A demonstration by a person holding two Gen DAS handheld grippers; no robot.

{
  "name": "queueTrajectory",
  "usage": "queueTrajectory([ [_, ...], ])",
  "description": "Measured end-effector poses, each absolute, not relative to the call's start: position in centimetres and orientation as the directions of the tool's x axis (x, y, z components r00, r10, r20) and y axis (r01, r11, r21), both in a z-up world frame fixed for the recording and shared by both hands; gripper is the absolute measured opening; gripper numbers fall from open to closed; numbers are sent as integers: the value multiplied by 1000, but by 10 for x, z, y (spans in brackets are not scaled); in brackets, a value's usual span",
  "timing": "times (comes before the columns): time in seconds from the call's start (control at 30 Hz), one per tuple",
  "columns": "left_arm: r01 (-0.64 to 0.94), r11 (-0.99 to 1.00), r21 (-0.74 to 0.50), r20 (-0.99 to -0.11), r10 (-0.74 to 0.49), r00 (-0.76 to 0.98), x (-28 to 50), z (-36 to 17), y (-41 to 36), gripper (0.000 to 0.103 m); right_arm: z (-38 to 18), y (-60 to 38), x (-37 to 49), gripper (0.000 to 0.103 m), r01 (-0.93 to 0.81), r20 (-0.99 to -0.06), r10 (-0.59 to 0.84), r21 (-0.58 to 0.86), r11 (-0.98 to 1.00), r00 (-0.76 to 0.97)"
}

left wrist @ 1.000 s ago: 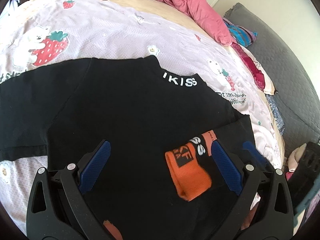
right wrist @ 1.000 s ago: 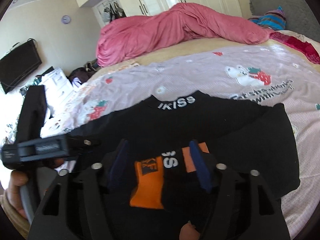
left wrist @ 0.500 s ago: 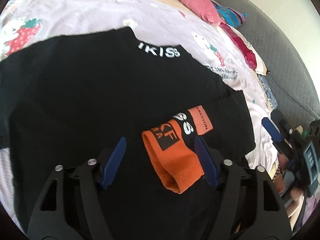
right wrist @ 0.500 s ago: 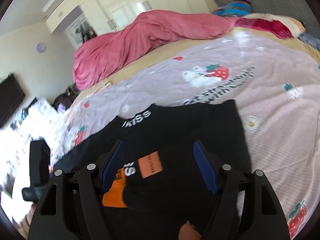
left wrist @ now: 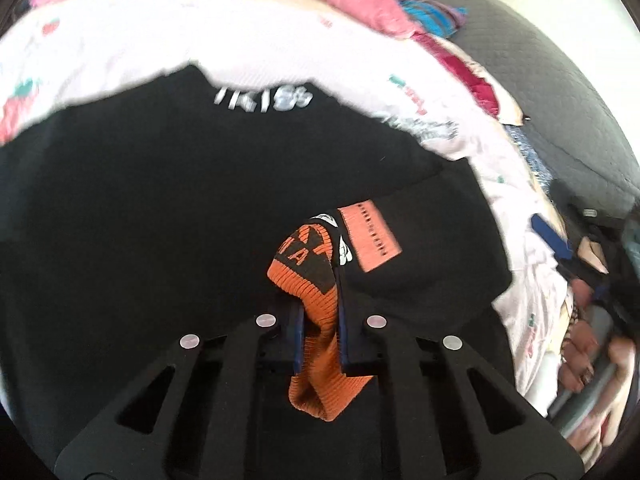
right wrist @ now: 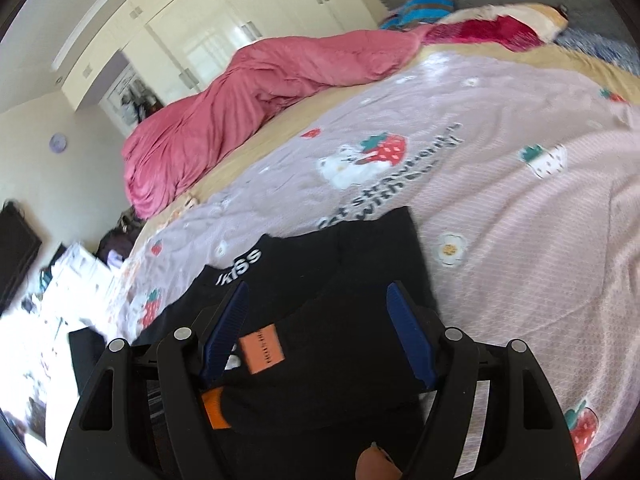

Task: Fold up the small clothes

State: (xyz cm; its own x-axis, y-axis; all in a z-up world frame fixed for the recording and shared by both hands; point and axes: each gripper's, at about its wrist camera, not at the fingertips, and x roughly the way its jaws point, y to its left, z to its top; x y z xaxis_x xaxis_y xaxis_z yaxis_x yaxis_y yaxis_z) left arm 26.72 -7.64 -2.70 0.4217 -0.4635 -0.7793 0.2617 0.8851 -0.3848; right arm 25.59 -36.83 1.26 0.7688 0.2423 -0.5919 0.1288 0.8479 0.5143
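Since half a second ago the left claw (left wrist: pixel 318 280) has closed on the orange sock (left wrist: pixel 316 320), lower centre, atop the black shirt (left wrist: pixel 160 200). Right claw (right wrist: pixel 320 332) hangs open. Lifting could drag the shirt, rumpling it.

The left gripper (left wrist: pixel 319 312) has its two blue fingers pressed close together, pinching the orange cuff of a sock (left wrist: pixel 316 340). The right gripper (right wrist: pixel 320 330) hangs low over the black shirt (right wrist: pixel 312 280), its blue fingers spread wide apart, holding nothing
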Motion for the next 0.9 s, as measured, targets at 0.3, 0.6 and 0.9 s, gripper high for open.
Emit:
queueTrajectory([
  [0.3,244,881,-405,-710,-472,523,245,23,-31,5,4,-398,254,71,215,-597,217,567,795,773],
  [0.6,162,892,-422,-718,-438,541,245,19,1,5,3,-381,259,71,195,-619,206,516,834,758],
  [0.9,134,906,-401,-742,-407,533,247,11,14,6,5,-353,263,71,145,-651,160,389,910,742],
])
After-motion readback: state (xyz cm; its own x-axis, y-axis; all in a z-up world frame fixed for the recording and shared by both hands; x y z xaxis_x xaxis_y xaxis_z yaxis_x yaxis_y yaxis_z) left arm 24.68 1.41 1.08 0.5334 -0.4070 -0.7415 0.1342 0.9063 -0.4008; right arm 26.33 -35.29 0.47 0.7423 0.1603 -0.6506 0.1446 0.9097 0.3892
